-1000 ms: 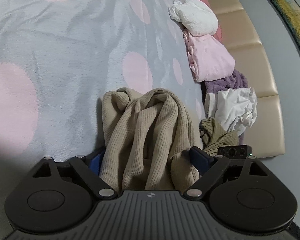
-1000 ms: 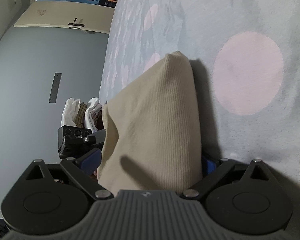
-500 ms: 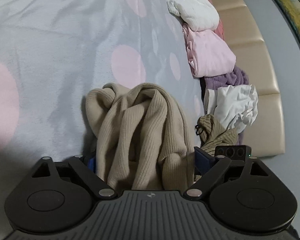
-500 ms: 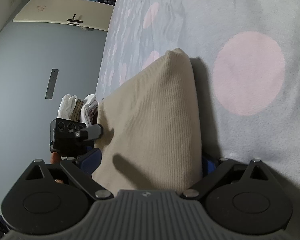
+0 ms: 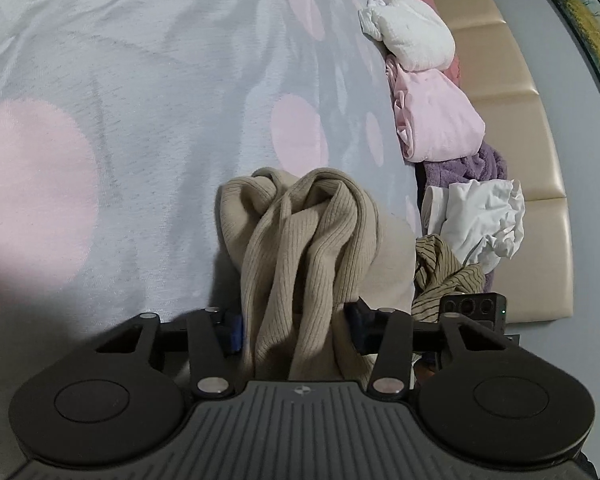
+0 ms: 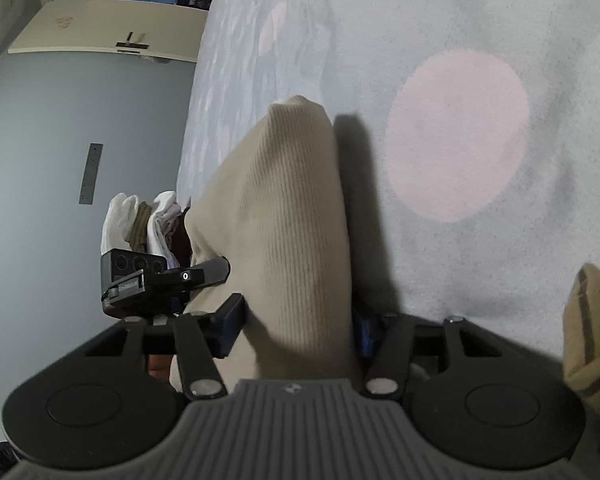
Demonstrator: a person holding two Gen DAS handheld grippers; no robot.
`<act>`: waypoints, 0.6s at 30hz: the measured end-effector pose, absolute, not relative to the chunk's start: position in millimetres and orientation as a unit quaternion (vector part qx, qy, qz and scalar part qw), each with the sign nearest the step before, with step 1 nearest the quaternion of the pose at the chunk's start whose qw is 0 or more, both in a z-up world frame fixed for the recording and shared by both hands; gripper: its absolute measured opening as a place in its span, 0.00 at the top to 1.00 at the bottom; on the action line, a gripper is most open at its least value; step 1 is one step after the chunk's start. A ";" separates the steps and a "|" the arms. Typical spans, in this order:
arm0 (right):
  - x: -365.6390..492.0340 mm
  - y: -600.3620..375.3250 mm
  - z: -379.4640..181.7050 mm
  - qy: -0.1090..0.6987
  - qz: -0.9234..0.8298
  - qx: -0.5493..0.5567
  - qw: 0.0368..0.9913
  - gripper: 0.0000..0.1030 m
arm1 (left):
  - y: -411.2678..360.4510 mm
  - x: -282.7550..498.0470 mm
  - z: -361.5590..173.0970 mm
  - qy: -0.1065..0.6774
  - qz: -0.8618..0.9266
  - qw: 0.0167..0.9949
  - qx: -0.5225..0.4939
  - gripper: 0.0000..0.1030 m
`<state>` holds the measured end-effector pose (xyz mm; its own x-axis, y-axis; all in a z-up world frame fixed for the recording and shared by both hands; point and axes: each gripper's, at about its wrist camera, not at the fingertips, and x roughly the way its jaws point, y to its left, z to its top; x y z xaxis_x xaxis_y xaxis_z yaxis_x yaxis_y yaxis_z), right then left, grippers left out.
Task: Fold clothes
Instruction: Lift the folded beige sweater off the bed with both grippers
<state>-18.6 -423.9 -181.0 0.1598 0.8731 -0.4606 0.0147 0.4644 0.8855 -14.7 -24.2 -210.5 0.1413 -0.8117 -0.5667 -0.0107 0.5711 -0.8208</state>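
Item: beige ribbed sweater, held up over a grey bedspread with pink dots. We have the left gripper clenched on a bunched, roped part of the knit, the folds running from between its fingers toward twelve o'clock and ending in a rounded hump just ahead. We have the right gripper clenched on a smoother, flatter part of the same sweater, which rises from the fingers toward twelve o'clock to a blunt peak. In both views the cloth's long axis lies along the fingers, straight out from the claw, not across it. In the right wrist view, the left gripper sits at about nine to ten o'clock, just beside the cloth, so we judge the two holds close together with little fabric stretched between them. We judge that the coming move turns on this: the hands need to draw apart, sideways, to open the sweater's width before it can be laid flat on the bedspread below. Neither hand is nearer; both already have the cloth. Also listed, at two to three o'clock in the left view: a row of other clothes along a padded headboard, with a striped garment nearest.
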 end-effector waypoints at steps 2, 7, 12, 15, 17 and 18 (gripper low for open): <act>-19.3 -422.5 -180.5 0.559 0.331 0.394 0.650 0.45 | -24.2 -14.9 -211.2 0.581 -0.301 0.669 -0.353 0.57; -18.4 -418.3 -178.7 0.567 0.328 0.378 0.654 0.49 | -22.0 -16.6 -215.2 0.574 -0.305 0.671 -0.357 0.57; -18.3 -406.9 -160.0 0.571 0.320 0.339 0.676 0.51 | -22.9 -20.1 -210.9 0.569 -0.299 0.681 -0.351 0.61; -19.9 -400.8 -146.4 0.569 0.316 0.316 0.690 0.57 | -20.7 -24.8 -205.7 0.562 -0.292 0.689 -0.353 0.66; -23.0 -396.5 -132.0 0.561 0.318 0.300 0.703 0.61 | -17.3 -29.8 -200.0 0.554 -0.287 0.693 -0.361 0.68; -25.7 -395.6 -125.6 0.559 0.317 0.295 0.707 0.62 | -16.2 -32.0 -196.2 0.552 -0.285 0.695 -0.363 0.68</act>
